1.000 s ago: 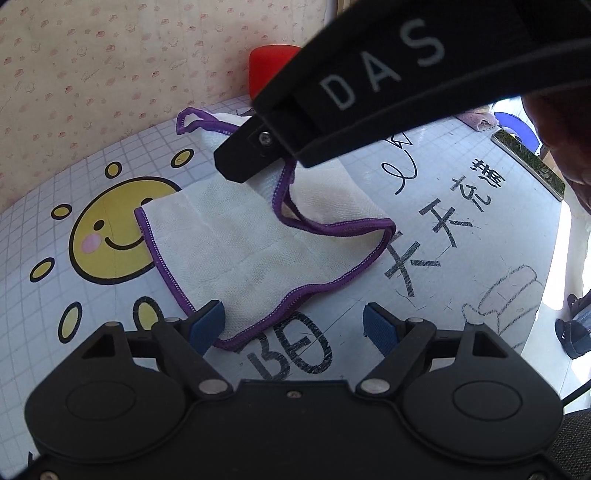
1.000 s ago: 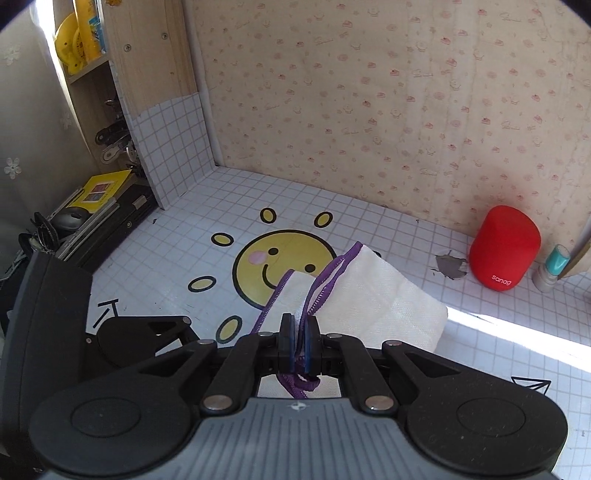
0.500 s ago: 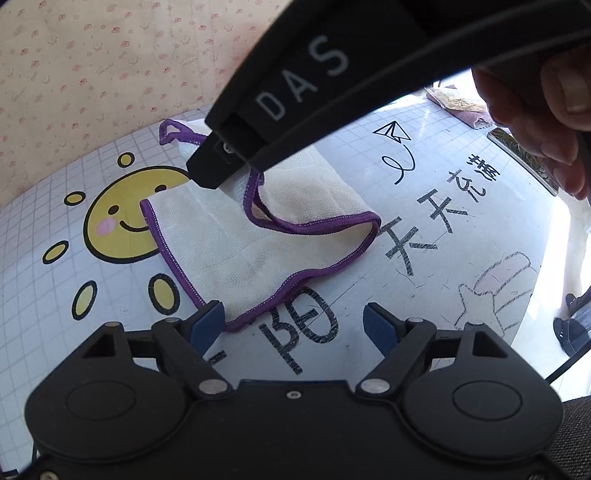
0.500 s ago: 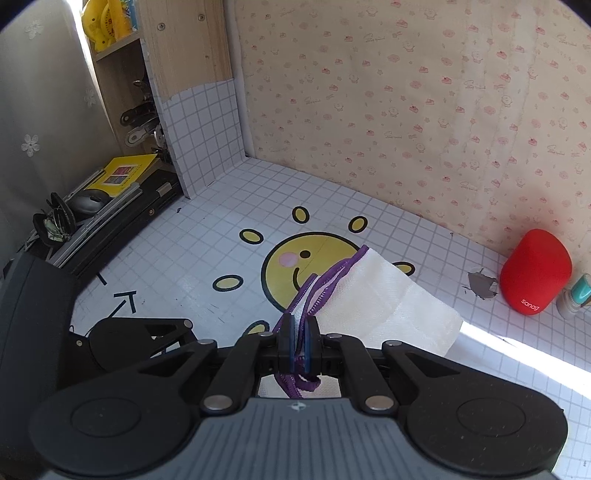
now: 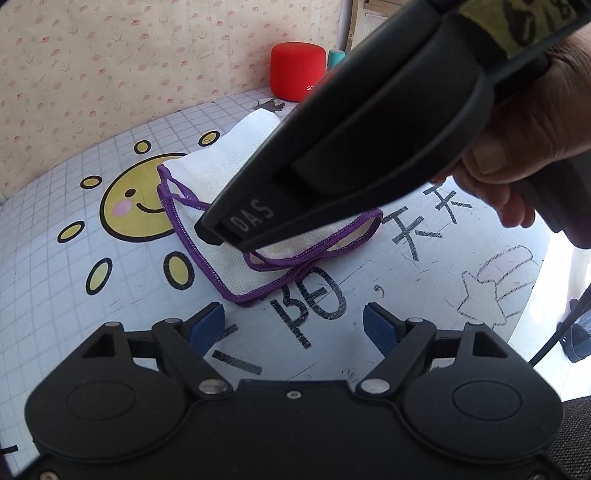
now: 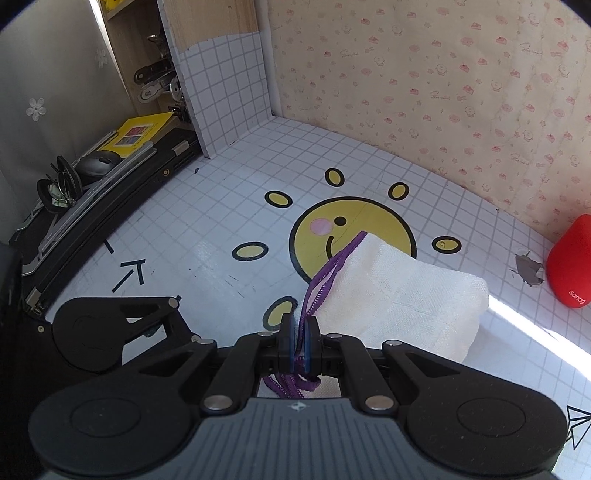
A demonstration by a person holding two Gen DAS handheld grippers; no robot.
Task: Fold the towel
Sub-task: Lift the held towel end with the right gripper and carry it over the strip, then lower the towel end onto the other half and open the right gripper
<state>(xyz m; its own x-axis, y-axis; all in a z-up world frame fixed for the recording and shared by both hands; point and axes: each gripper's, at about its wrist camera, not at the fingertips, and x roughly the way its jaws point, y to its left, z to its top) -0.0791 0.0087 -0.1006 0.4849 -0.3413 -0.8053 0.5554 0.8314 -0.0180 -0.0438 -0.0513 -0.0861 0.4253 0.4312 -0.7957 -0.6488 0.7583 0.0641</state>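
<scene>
You face a table [image 6: 207, 229] covered in white grid sheet printed with a yellow sun [image 6: 351, 236], black characters [image 5: 424, 229] and a paper plane [image 6: 578, 430]. Pink-patterned wallpaper [image 6: 424, 85] backs the far side. A wooden shelf [image 6: 207, 22] stands far left, a yellow book [image 6: 138, 131] below it. Sunlight [image 6: 535, 321] falls at right near a red speaker [image 6: 570, 273].

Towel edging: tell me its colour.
Purple stitching around a white towel, clearest in the left wrist view.
</scene>
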